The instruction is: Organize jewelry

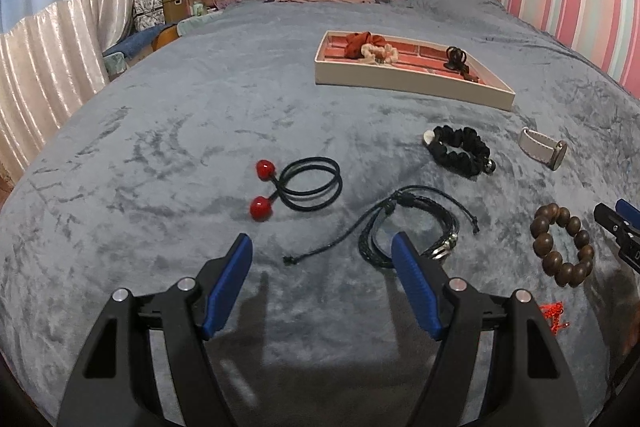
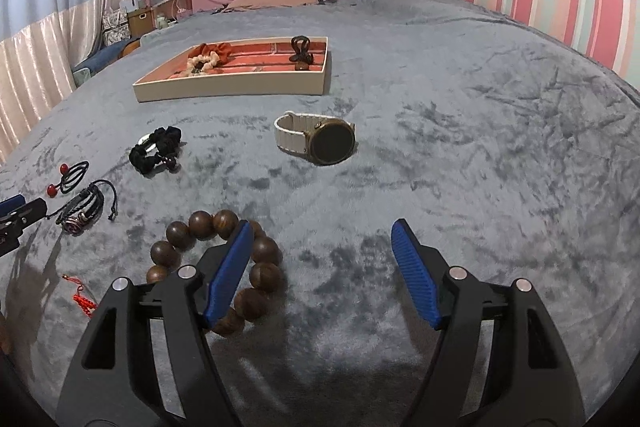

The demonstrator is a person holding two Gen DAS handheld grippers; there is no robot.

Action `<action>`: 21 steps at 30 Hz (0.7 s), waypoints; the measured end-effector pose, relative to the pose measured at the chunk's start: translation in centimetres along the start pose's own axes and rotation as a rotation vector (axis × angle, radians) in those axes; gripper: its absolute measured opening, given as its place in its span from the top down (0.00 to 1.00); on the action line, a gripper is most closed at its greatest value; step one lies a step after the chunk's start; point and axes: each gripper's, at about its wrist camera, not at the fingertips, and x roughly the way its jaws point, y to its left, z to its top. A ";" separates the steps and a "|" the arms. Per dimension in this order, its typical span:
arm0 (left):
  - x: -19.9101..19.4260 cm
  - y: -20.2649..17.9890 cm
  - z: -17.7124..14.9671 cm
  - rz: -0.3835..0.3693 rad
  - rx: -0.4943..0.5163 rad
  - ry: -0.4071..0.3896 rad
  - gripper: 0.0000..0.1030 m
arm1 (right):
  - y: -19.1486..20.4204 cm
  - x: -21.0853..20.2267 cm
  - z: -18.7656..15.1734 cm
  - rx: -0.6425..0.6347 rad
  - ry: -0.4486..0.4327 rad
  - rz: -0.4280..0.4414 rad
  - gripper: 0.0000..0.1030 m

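Left tongs (image 1: 322, 247) hanging wide, holding nothing, over bed (image 1: 160, 147); cord bracelet (image 1: 412, 227) lying partly behind their right finger, red-ball hair tie (image 1: 296, 187) just ahead-left. Right tongs (image 2: 322, 247) gaping wide, empty; wooden bead bracelet (image 2: 200, 227) sitting under their left finger, watch (image 2: 320, 141) ahead. Tray (image 2: 240, 87) waiting beyond, likely destination; loose pieces lying spread apart, probably for single pickups.

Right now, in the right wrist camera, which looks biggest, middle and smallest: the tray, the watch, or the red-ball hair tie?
1. Tray: it looks biggest, even though it lies farthest away.
2. Watch: middle.
3. Red-ball hair tie: it looks smallest, though it sits off at the picture's edge, so its true size is unsure.
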 end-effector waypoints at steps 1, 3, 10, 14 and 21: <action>0.2 -0.1 0.0 -0.002 0.003 0.004 0.31 | 0.0 0.2 0.0 -0.001 0.006 0.002 0.31; 0.7 -0.1 0.1 -0.006 -0.001 0.014 0.31 | 0.1 0.5 -0.1 -0.002 0.014 0.004 0.31; 2.4 0.6 0.7 -0.040 -0.042 0.057 0.31 | 1.1 1.7 -0.2 -0.033 0.038 0.009 0.31; 3.2 0.3 0.9 -0.048 -0.035 0.073 0.31 | 1.8 2.3 -0.3 -0.055 0.050 0.003 0.32; 4.1 -0.9 1.0 -0.044 0.015 0.087 0.31 | 1.7 3.0 -0.6 -0.050 0.076 0.008 0.32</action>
